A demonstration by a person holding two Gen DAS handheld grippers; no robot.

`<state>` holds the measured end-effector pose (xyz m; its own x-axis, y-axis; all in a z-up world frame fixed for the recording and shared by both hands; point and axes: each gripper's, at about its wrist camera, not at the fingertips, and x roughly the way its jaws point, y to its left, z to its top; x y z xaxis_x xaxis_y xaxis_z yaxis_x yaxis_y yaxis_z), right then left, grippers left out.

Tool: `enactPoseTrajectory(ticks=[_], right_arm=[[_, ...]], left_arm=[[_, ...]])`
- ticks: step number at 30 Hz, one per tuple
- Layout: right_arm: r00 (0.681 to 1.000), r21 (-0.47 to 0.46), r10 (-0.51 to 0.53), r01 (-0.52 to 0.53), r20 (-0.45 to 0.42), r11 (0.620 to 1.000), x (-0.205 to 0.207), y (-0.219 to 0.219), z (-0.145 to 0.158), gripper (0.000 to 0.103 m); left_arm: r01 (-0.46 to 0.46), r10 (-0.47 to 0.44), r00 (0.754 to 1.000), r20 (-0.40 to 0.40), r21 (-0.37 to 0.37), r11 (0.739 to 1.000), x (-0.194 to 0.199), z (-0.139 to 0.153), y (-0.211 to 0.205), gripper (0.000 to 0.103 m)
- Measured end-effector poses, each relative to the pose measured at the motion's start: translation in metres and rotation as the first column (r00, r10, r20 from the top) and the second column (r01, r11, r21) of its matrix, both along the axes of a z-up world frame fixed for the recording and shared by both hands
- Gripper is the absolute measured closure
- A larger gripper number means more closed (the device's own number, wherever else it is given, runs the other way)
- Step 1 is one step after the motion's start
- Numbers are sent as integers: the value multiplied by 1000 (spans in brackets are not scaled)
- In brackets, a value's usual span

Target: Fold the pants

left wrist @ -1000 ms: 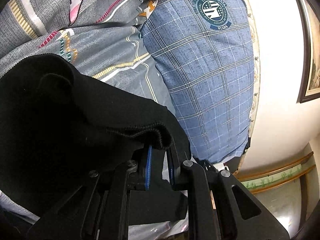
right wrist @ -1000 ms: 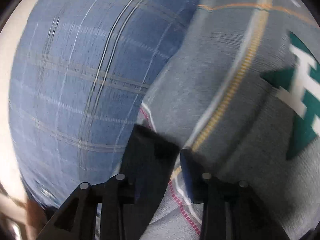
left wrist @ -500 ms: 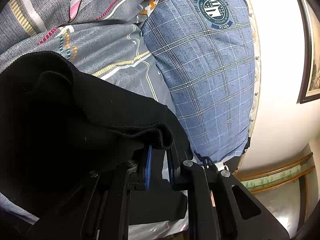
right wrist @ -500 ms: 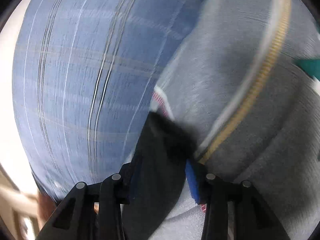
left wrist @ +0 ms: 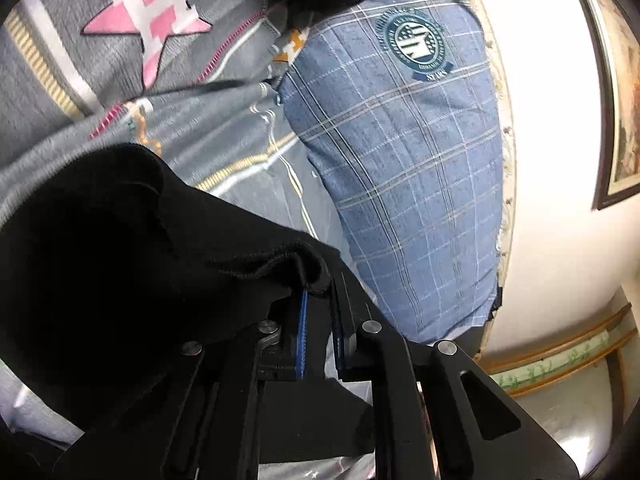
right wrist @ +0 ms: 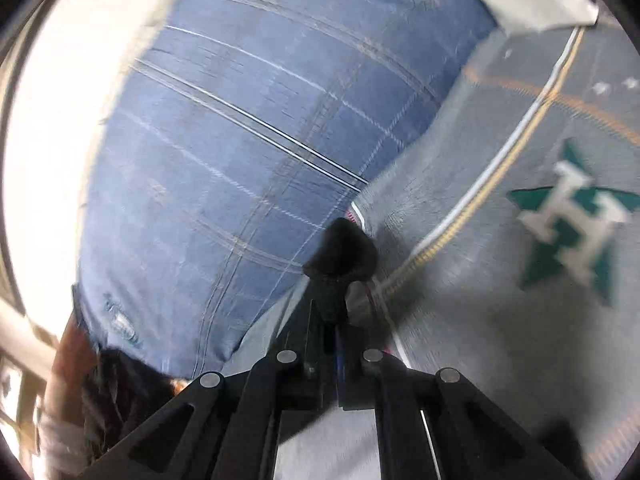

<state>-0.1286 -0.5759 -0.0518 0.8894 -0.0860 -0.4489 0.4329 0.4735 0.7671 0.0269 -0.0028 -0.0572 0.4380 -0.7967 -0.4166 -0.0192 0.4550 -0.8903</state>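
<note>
Fold judged early: the black pants (left wrist: 132,264) are gripped at two points and lifted, but no finished fold is visible in either view. Pants are bunched above the grey bedspread (left wrist: 224,136), just beside the blue plaid pillow (left wrist: 404,168). How much cloth lies flat cannot be told; most of it is hidden under the left gripper (left wrist: 318,300).

Left gripper: jaws nearly closed, the stitched hem of the pants pinched between the blue pads (left wrist: 303,320), hem rolled over the tips.

Right gripper (right wrist: 340,280): jaws have just been closing, now fully shut on a small tuft of the pants (right wrist: 342,248), seen at the seam where the pillow (right wrist: 248,168) meets the bedspread (right wrist: 460,320).

Left to do, as judged: carry held edges across, lay them down aligned, release, flatten.
</note>
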Motion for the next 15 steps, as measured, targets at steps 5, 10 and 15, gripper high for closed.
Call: enactPoseTrajectory(ticks=[5, 10, 15], right_arm=[[1000, 50, -13, 13, -4, 999, -38, 1, -27, 99], [999, 122, -10, 6, 33, 993, -51, -7, -40, 99], [991, 30, 19, -24, 132, 999, -60, 4, -9, 99]], left_arm=[[-4, 5, 999, -34, 36, 999, 33, 5, -4, 95], [-90, 90, 996, 10, 39, 995, 55, 24, 12, 97], [-155, 148, 986, 76, 92, 984, 70, 34, 27, 97]])
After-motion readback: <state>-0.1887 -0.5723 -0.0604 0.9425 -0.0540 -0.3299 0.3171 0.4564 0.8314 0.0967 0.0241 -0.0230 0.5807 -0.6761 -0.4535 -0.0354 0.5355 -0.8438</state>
